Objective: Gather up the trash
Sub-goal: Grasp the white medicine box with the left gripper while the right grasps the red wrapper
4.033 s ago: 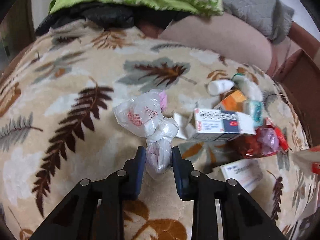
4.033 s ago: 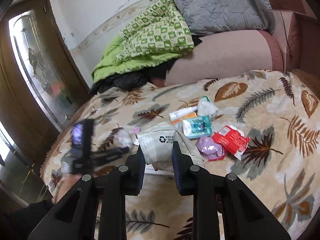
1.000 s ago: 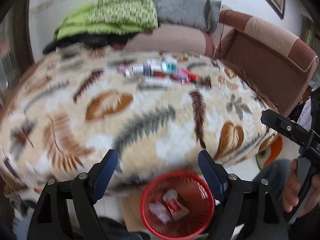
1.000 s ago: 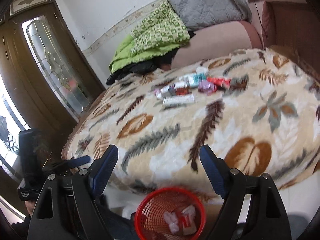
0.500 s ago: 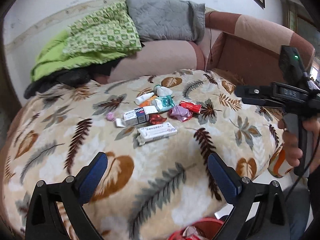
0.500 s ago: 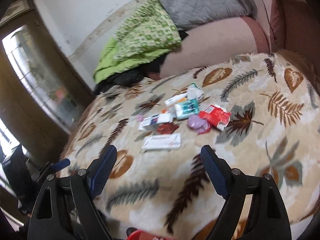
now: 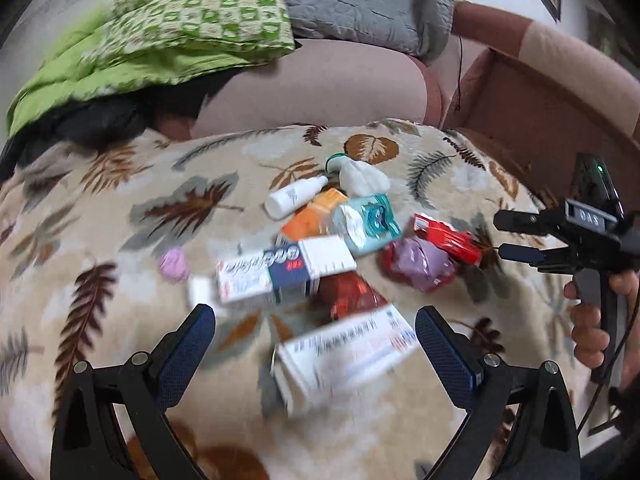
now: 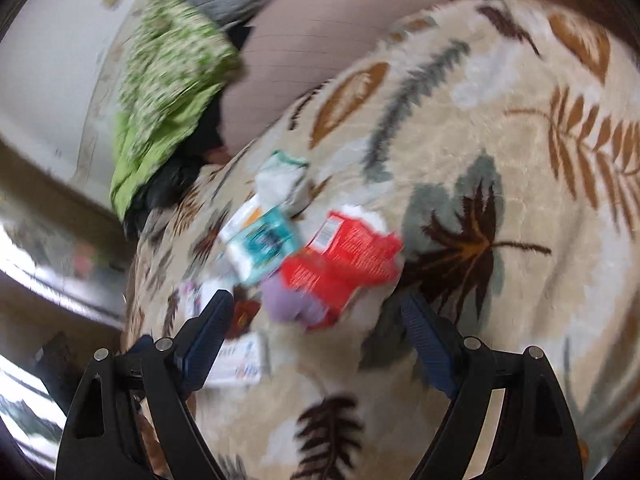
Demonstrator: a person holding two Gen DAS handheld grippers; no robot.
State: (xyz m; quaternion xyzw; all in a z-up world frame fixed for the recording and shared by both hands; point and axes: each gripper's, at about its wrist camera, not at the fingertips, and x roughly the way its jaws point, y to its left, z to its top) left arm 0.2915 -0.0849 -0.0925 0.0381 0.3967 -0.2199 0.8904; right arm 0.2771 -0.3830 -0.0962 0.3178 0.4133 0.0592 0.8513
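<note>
Several pieces of trash lie on a leaf-patterned blanket (image 7: 100, 240). In the left wrist view my left gripper (image 7: 316, 344) is open just above a flat white box (image 7: 344, 352), nothing touching its pads. Beyond it lie a blue-and-white carton (image 7: 280, 270), an orange box (image 7: 312, 216), a teal pack (image 7: 368, 220), a white bottle (image 7: 296, 196) and a purple wad (image 7: 420, 260). My right gripper (image 8: 316, 320) is open over a red packet (image 8: 344, 256) and the purple wad (image 8: 284, 300); it also shows at the right edge as the right gripper (image 7: 512, 236), held by a hand (image 7: 592, 320).
A pink sofa back (image 7: 320, 80) rises behind the trash, carrying a green quilt (image 7: 160, 32) and a grey cushion (image 7: 360, 4). A brown armrest (image 7: 540, 92) stands at the right. Black fabric (image 7: 92, 124) lies at the blanket's far left.
Both grippers moved from the red basket on the floor forward over the blanket toward the trash pile. The basket has left both views. The right view has rolled.
</note>
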